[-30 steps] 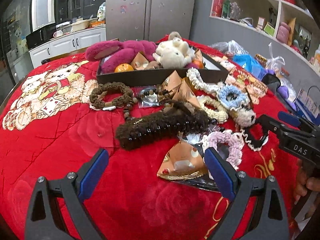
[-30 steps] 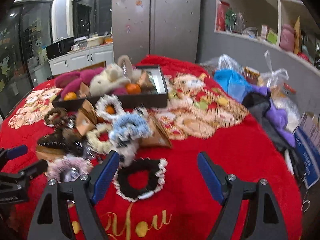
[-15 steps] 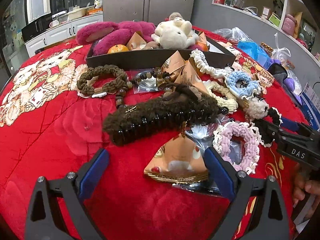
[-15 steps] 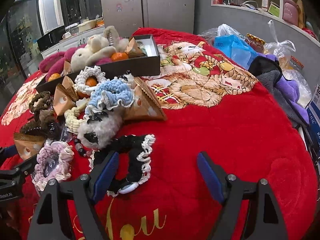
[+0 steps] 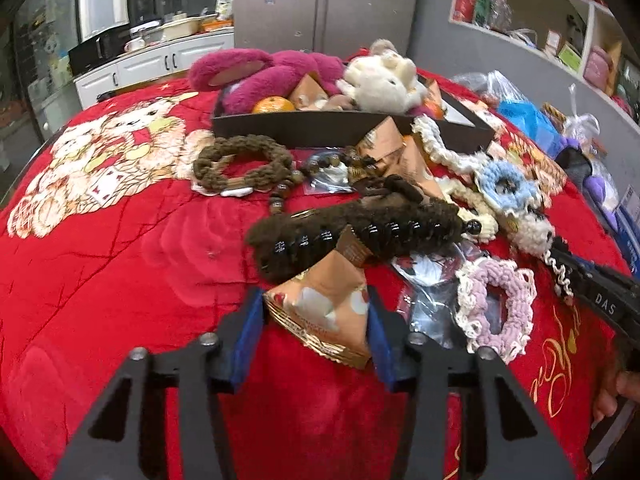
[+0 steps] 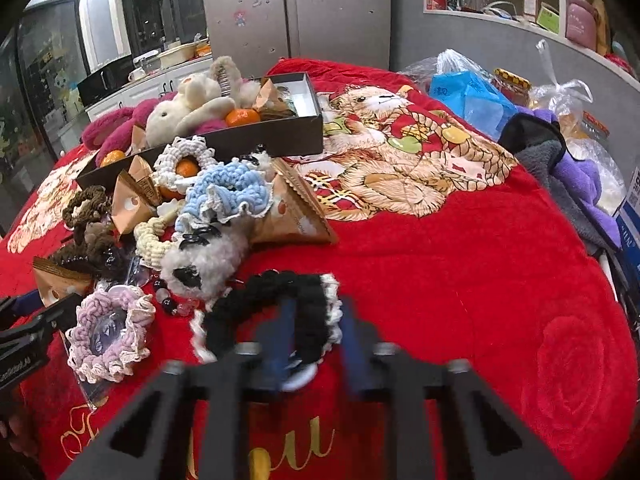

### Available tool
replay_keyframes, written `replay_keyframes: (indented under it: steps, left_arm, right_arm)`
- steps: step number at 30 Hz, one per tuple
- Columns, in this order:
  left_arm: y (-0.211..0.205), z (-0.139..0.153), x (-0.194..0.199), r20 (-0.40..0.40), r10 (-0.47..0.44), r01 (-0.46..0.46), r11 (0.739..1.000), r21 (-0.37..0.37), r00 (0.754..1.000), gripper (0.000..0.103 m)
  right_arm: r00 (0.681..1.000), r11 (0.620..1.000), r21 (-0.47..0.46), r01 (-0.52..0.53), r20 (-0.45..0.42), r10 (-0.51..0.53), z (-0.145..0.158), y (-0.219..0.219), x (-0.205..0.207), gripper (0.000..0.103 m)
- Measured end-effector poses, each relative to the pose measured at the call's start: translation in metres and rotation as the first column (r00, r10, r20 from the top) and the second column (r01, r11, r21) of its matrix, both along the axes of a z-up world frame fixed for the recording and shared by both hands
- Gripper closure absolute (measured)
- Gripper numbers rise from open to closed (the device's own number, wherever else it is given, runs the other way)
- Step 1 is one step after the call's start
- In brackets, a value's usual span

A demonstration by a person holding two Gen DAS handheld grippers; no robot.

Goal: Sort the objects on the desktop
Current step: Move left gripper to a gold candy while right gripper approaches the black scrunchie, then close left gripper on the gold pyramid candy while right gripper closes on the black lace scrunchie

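A triangular orange snack packet (image 5: 324,312) is being gripped between the blue pads of the left tool (image 5: 316,332), whose jaws have just been closing on it; the packet is lying on the red blanket (image 5: 120,264), just in front of a furry brown hair claw (image 5: 352,232). A black scrunchie with white trim (image 6: 276,308) is being clamped at its near edge by the right tool (image 6: 316,344), whose jaws have just been closing too. A pink scrunchie (image 6: 108,332) is lying just beside it, and the dark box (image 6: 256,136) of plush toys is sitting farther back.
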State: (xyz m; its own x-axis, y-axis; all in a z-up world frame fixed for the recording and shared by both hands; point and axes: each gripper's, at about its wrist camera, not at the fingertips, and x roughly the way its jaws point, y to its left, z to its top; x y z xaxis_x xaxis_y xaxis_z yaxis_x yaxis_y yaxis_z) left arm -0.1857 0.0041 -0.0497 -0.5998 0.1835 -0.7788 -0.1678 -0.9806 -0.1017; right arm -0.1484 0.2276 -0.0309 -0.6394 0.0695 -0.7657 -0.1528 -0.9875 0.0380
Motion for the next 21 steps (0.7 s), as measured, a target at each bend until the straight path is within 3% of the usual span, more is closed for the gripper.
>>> replay_keyframes:
  steps: [3, 10, 21]
  left_arm:
    - [-0.006, 0.000, 0.000, 0.000, 0.005, -0.005, 0.999, 0.035, 1.000, 0.056]
    - [-0.006, 0.006, 0.011, -0.033, -0.001, 0.002, 1.000, 0.020, 0.999, 0.056]
    - [-0.002, 0.035, 0.032, -0.098, -0.030, 0.034, 0.999, 0.039, 0.995, 0.056]
  right_arm:
    - [1.000, 1.000, -0.028, 0.006, -0.008, -0.006, 0.001, 0.003, 0.002, 0.091]
    - [1.000, 0.999, -0.050, 0.012, -0.026, -0.013, 0.008, 0.004, 0.008, 0.091]
    - [0.992, 0.999, -0.023, -0.031, -0.121, 0.028, 0.056, -0.014, 0.033, 0.091]
